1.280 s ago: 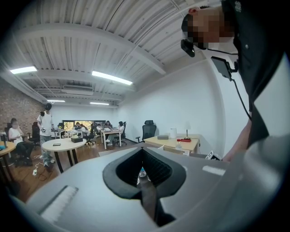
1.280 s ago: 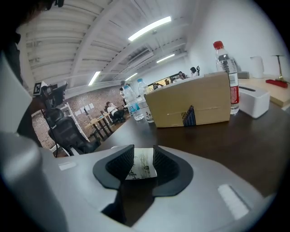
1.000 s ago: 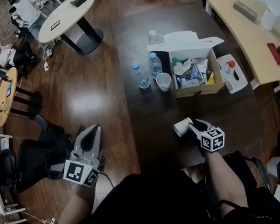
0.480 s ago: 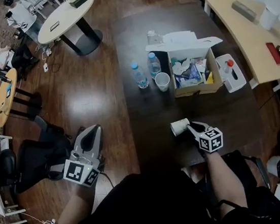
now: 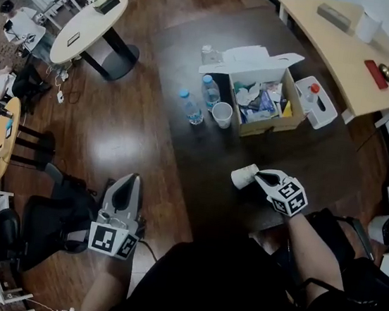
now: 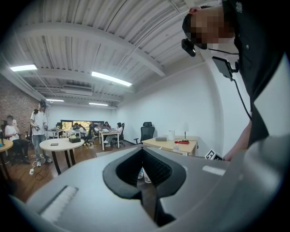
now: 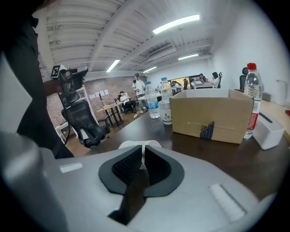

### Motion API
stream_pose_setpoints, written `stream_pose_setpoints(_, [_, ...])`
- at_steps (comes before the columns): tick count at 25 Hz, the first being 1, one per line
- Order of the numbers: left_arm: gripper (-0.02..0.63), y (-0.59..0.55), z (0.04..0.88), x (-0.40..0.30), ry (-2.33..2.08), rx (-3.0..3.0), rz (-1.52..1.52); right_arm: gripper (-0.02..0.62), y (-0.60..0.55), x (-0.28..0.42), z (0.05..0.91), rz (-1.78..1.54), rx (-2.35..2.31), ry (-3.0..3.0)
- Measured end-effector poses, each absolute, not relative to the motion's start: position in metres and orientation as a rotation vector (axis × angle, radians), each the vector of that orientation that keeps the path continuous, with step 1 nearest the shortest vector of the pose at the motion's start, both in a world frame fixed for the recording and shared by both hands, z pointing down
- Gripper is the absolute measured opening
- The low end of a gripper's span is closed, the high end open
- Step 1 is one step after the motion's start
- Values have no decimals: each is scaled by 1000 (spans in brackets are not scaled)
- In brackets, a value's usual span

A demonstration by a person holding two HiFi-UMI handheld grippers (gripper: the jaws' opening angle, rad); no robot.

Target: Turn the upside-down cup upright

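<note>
A white paper cup (image 5: 243, 175) hangs tilted on its side just above the dark table (image 5: 322, 157), in front of the person. My right gripper (image 5: 259, 175) is shut on its wall; the jaws have just been closing with the cup between them. In the right gripper view the cup's white rim (image 7: 136, 145) shows just beyond the pinched pads of the right gripper (image 7: 142, 152). My left gripper (image 5: 128, 180) is held low at the left, off the table and above the wooden floor. Its jaws are together, and the left gripper (image 6: 141, 174) holds nothing.
Further back on the table stand an open cardboard box (image 5: 269, 125) full of wrappers, an upright white cup (image 5: 222, 114), two water bottles (image 5: 188, 105) and a white tray (image 5: 318, 107) with a red-capped bottle. A black office chair (image 5: 52, 214) stands beside my left gripper.
My right gripper has closed on the cup, risen a little and shifted left while rolling, so the cup tilted with it. The left gripper has stayed still.
</note>
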State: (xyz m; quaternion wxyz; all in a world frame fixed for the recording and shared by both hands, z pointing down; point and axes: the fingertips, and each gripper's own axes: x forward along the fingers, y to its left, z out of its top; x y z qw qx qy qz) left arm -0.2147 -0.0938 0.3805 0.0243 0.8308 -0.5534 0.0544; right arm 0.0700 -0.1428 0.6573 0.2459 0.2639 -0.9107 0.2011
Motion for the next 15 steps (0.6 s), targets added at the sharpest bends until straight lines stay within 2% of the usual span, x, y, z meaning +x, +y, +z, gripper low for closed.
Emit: stream_pose_setpoints(15, [0,-88,381,-217,-1712,2568,114,9,-131,67,638,361,606,-2409])
